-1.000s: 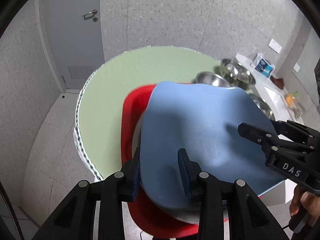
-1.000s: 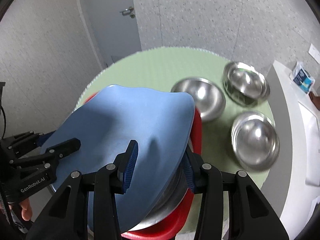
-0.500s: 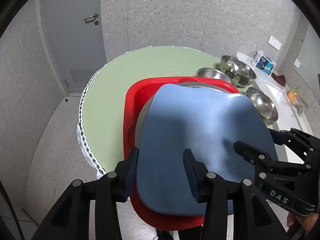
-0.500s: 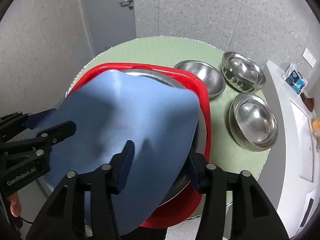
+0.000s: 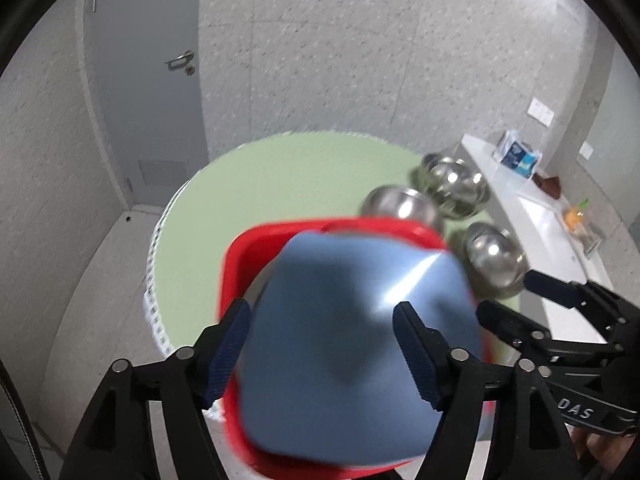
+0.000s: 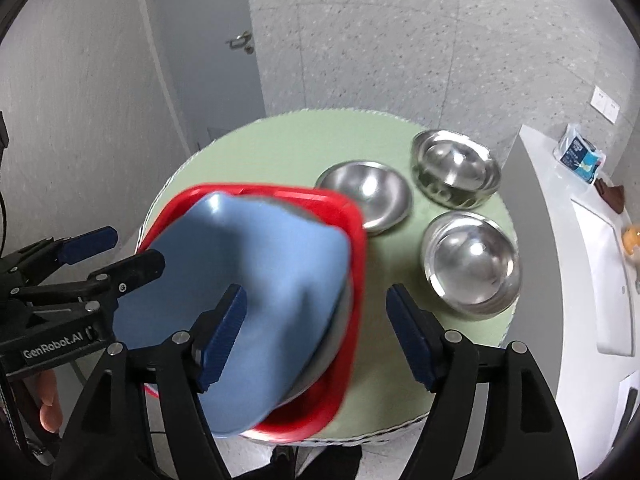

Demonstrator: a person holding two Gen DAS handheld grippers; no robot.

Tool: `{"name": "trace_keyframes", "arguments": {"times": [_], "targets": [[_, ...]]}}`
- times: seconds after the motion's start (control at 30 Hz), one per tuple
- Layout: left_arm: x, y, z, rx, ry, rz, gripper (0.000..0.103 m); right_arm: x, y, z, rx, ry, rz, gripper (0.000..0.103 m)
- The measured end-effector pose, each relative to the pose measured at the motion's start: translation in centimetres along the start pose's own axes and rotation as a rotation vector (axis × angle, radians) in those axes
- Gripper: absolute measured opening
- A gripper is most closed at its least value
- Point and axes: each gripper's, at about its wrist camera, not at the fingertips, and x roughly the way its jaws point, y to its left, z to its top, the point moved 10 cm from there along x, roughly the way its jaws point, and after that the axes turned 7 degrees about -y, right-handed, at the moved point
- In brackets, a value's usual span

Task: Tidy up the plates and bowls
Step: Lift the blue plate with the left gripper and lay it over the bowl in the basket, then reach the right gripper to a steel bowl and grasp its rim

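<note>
The blue plate (image 6: 256, 280) lies on top of a steel dish inside the red tray (image 6: 352, 240) on the round green counter (image 6: 280, 144). Both grippers hover above it, jaws opening, pads clear of the plate: left gripper (image 5: 320, 352), marked "GenRobot.AI", and right gripper (image 6: 316, 336), marked "DAS". Three steel bowls (image 6: 472, 264) stand beside the tray.

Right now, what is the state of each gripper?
Left gripper: jaws opening, blue plate released onto the stack.
Right gripper: jaws opening, holding nothing.
</note>
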Motion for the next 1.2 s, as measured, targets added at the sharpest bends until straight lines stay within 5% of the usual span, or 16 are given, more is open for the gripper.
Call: {"name": "trace_keyframes", "arguments": {"times": [0.23,0.47,0.6,0.73,0.9,1.07,1.13,1.2], "targets": [[1.8,-6.3,2.6,0.044,-0.023,-0.025,0.079,0.0,-7.2,2.4,0.078,-0.048,-0.023,0.078],[7.8,-13.7,3.7,0.096,0.039,-0.029,0.080,3.5,-17.1,2.2,0.082,0.009,-0.073,0.078],[11.9,-17.2,3.8,0.135,0.100,0.026,0.079,6.3,-20.7,0.7,0.069,0.098,-0.044,0.078],[15.6,-19.5,3.0,0.151,0.176,0.078,0.075,9.3,-21.7,-1.1,0.080,0.191,0.083,0.078],[19.4,-20.4,2.1,0.157,0.255,0.157,0.063,11.6,-21.5,-2.9,0.085,0.281,0.205,0.053],[22.8,-20.3,0.7,0.119,0.343,0.188,0.029,12.3,-21.1,-3.0,0.066,0.298,0.286,0.025],[24.0,-20.5,0.4,0.092,0.363,0.162,0.013,12.4,-20.9,-2.4,0.055,0.292,0.311,0.022],[24.3,-20.6,0.6,0.081,0.355,0.146,0.013,12.4,-20.7,-1.7,0.050,0.280,0.336,0.013]]}}
